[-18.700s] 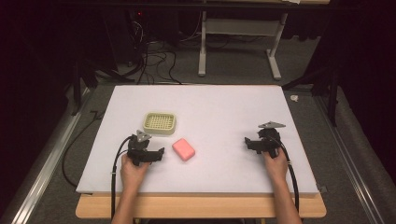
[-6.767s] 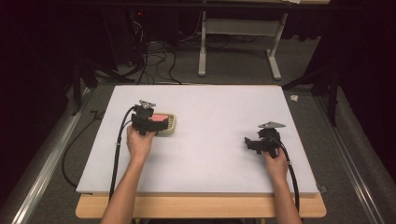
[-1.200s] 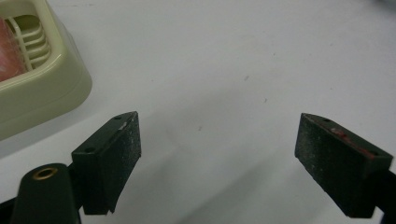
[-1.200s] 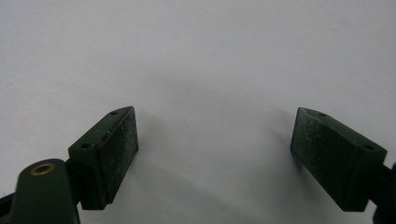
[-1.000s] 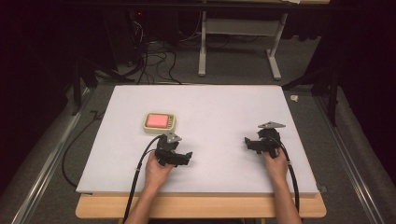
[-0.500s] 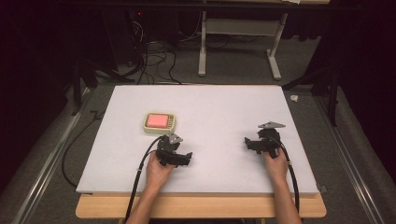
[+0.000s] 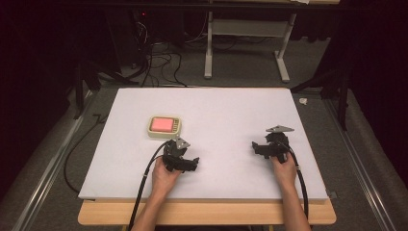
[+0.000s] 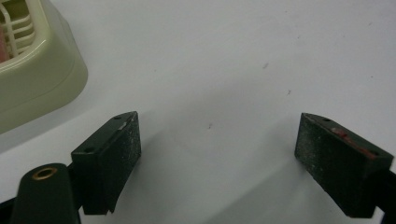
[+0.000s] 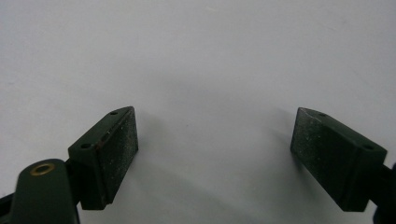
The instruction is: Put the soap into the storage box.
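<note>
Left gripper (image 8: 217,149): one black two-jaw tool in the person's left hand (image 7: 166,175), low on the board at centre-left. Its jaws are spread wide with bare board between them. The inner faces are flat, rectangular and finely gritty, with a trace of red on the far jaw's top edge.
Right gripper (image 9: 215,149): one matching black tool in the right hand (image 7: 284,168), resting on the board's right part, jaws also wide apart and empty. The same flat, grainy faces; a grey three-cornered plate sits on top.
Cables: two, black and round, one trailing from each gripper toward the person.
Soap dish (image 7: 164,126): one cream plastic tray, rectangular with rounded corners and a slatted grid inside, lying just beyond the left gripper, apart from it.
Soap (image 7: 162,124): one pink bar, smooth and rounded, lying inside the soap dish.
Board (image 7: 231,110): one flat, matte white sheet with faint specks.
Table (image 7: 207,214): one pale wooden top showing under the board's near edge.
</note>
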Motion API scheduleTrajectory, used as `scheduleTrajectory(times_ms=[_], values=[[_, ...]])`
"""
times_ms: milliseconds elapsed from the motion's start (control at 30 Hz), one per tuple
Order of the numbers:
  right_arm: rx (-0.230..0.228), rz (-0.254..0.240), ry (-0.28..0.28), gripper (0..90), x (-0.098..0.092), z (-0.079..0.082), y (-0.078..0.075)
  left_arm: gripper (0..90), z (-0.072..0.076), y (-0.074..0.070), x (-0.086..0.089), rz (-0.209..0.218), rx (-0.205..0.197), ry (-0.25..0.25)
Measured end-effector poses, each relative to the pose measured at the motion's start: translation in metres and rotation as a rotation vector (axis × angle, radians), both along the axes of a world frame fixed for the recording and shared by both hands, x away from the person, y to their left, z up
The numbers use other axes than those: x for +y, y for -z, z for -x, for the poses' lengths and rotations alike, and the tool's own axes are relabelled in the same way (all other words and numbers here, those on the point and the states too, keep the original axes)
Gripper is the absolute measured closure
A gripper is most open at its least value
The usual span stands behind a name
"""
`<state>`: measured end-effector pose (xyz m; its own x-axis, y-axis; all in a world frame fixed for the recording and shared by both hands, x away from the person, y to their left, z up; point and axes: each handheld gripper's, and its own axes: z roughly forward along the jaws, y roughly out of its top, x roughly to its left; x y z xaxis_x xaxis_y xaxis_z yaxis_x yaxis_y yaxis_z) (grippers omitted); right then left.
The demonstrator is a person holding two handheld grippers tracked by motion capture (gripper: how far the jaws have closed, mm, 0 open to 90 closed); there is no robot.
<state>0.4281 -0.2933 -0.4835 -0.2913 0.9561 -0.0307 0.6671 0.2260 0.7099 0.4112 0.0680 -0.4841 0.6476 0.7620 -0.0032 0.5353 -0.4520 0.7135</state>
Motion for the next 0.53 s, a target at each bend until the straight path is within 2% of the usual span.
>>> scheduleTrajectory(times_ms=[100,533], values=[[0.000,0.001,0.000,15.8,0.0000,0.0000,0.0000,14.4,0.0003,0.0028,0.0018,0.023,-0.010,0.000],[0.002,0.000,-0.001,15.9,-0.0001,0.0000,-0.0001,14.4,0.0004,0.0031,0.0017,0.023,-0.011,-0.001]])
